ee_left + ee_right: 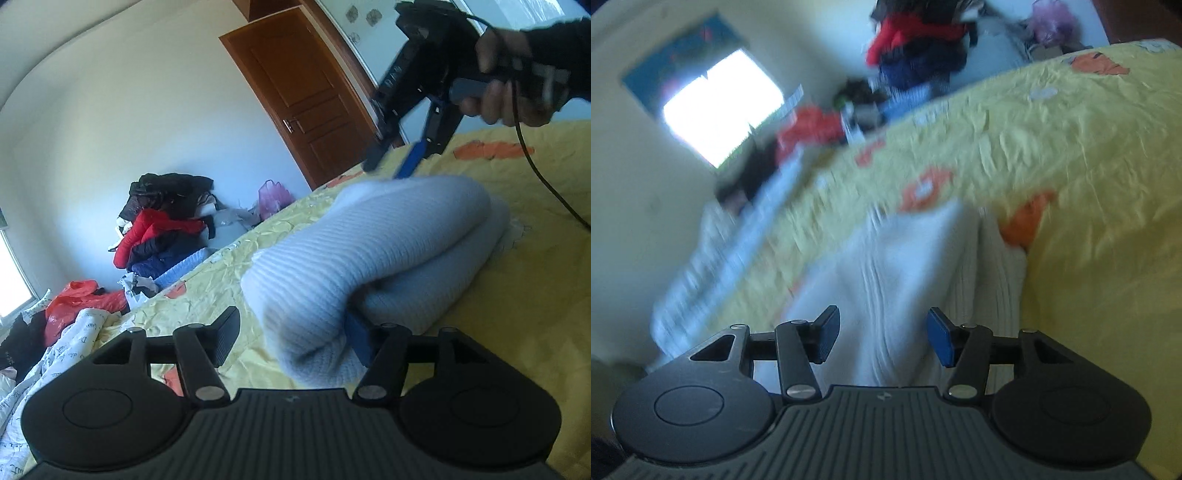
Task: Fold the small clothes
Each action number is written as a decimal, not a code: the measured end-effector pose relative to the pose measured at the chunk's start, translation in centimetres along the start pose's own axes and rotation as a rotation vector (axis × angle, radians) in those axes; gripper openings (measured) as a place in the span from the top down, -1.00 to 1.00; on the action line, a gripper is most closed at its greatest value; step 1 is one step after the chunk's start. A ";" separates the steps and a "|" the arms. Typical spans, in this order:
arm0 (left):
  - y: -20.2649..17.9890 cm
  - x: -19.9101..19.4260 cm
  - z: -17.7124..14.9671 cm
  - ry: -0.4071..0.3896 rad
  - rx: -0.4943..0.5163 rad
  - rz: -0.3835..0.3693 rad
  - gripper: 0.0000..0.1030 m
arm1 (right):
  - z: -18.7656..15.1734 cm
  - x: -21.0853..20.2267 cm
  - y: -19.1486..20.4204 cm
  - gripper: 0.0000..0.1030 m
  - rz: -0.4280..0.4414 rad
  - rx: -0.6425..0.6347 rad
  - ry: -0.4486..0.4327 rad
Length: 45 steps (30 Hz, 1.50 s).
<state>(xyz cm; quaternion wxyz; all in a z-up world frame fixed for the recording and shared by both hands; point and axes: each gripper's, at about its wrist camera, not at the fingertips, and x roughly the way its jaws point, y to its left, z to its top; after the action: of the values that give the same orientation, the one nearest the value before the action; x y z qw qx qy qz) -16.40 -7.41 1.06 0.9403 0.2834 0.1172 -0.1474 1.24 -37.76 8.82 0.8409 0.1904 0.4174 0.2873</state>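
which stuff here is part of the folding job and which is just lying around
Job:
- white ribbed garment, doubled over on the yellow bedspread
- left tongs, open at its near edge
- right tongs, open above it

Lying about:
- clothes pile with a red jacket
- orange bag
- pink bag
- brown door

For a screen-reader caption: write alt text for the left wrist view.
A folded white ribbed garment lies on a yellow bedspread, its near end between the open left gripper fingers. Beyond it a hand holds the right gripper above the far end; a brown door stands behind.
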 end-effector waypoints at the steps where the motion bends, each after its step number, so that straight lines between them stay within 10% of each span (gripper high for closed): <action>1: -0.3 0.4 0.0 0.004 0.004 -0.003 -0.19 | -0.3 0.6 0.3 -0.09 -0.038 -0.030 0.033; 5: -2.1 1.3 0.4 -0.021 0.052 0.019 0.24 | -1.3 1.7 1.1 0.57 -0.040 -0.090 0.057; 9: -2.5 0.7 1.4 -0.049 0.072 -0.014 0.53 | -0.4 0.3 2.5 0.62 -0.080 -0.212 0.043; 17: -3.7 0.9 0.2 -0.085 0.136 0.003 0.51 | -1.6 1.0 -1.4 0.65 -0.089 -0.136 0.050; 20: -1.3 0.6 0.8 -0.072 0.048 -0.033 0.28 | -2.2 0.6 -1.7 0.32 -0.065 -0.094 0.014; 24: 2.5 -0.6 1.3 -0.062 -0.055 -0.071 -0.66 | -1.5 -0.9 -1.4 -0.25 -0.044 -0.027 -0.051; 28: 5.9 -1.8 1.9 -0.111 -0.112 -0.142 -0.74 | 0.0 -2.4 -2.2 -0.97 -0.056 0.043 -0.224; 32: 11.3 2.1 2.6 -0.040 -0.384 -0.165 -0.84 | 0.9 0.7 -4.4 -0.96 -0.150 0.115 -0.135; 38: 15.4 14.5 -1.2 0.323 -1.000 -0.432 -0.82 | 1.1 5.1 -5.7 -0.96 -0.103 0.169 -0.014; 45: 13.1 20.2 -2.1 0.408 -1.153 -0.632 -0.77 | 0.2 7.1 -3.5 -0.64 -0.054 0.038 0.015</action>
<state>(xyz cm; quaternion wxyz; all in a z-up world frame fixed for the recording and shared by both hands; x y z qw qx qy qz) 6.59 -0.04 -0.20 0.8120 -0.2876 0.4288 -0.2723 5.97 -35.87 2.71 0.8414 0.1929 0.4339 0.2578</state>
